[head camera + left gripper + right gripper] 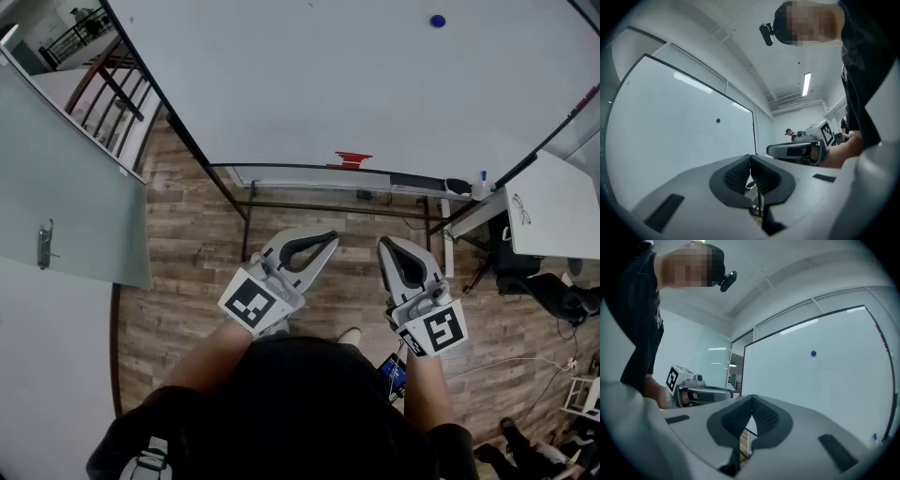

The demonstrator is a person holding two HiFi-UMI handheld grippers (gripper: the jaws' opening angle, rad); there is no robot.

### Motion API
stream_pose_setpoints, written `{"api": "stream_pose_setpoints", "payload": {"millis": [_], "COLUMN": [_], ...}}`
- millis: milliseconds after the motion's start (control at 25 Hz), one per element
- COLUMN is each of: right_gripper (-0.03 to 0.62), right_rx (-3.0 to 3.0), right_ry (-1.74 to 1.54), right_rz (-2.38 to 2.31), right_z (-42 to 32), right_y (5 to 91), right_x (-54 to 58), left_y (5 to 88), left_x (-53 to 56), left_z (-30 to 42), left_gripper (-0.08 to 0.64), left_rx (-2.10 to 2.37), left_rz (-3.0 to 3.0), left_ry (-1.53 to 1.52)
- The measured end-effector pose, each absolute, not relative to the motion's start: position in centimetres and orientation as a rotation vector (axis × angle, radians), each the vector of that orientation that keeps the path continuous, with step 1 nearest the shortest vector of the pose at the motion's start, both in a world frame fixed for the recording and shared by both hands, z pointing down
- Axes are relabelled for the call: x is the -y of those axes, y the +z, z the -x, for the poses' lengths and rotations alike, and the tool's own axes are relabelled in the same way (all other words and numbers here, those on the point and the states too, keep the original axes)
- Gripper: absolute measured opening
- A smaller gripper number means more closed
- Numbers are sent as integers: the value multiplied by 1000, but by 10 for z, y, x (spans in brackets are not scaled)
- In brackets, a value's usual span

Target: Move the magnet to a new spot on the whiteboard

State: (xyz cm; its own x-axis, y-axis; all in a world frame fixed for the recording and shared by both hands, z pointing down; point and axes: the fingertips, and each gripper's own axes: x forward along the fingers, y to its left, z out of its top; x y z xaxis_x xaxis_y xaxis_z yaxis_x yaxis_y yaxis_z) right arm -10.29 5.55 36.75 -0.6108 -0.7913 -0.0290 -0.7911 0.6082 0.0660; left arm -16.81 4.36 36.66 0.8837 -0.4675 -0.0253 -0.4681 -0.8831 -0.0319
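Standing well back from the large white whiteboard (328, 75), the person holds both claws level over the wood-plank floor (187, 244), near the body. The left gripper (330, 238) is clenched with pads meeting and nothing between them, as the left gripper view shows (750, 157). The right gripper (384, 246) is likewise clenched and empty (751, 398).

The small round blue magnet (438, 21) sits on the far right part of the board, high up, well apart from both claws. It shows as a dot in both gripper views (718, 121) (813, 353).

The step looks like the reach, not yet begun. The right claw is probably the better pick, since the magnet is on its side. The jaws should spread before arriving, then come in square to the board with a pad on either side of the rim. A skewed approach would likely knock the magnet sideways or let it slip. A straight pull off the surface should beat dragging.

The only container is the narrow metal tray (281, 175) along the board's lower edge. It holds a small red object (353, 159) mid-tray, a dark block (457, 186) and a white blue-capped item (482, 186) at its right end; all are too small to name.
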Motion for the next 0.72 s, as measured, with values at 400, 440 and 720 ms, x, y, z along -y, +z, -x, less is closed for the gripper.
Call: {"api": "stream_pose_setpoints", "payload": {"millis": [400, 440, 720], "right_gripper": [-12, -12, -11], "right_rx": [2872, 2879, 2851], "right_ry": [-41, -24, -41], "right_rz": [-1371, -1368, -1405], "right_z": [96, 94, 83], "right_y": [366, 366, 367], "right_x": [-64, -64, -70], "left_y": [371, 371, 374], "left_x": [-50, -50, -51], "left_z": [168, 169, 166], "left_gripper": [5, 5, 5], "left_rx": [-754, -754, -748], "left_rz": [3012, 3010, 3022], "left_ry": [-2, -6, -27]}}
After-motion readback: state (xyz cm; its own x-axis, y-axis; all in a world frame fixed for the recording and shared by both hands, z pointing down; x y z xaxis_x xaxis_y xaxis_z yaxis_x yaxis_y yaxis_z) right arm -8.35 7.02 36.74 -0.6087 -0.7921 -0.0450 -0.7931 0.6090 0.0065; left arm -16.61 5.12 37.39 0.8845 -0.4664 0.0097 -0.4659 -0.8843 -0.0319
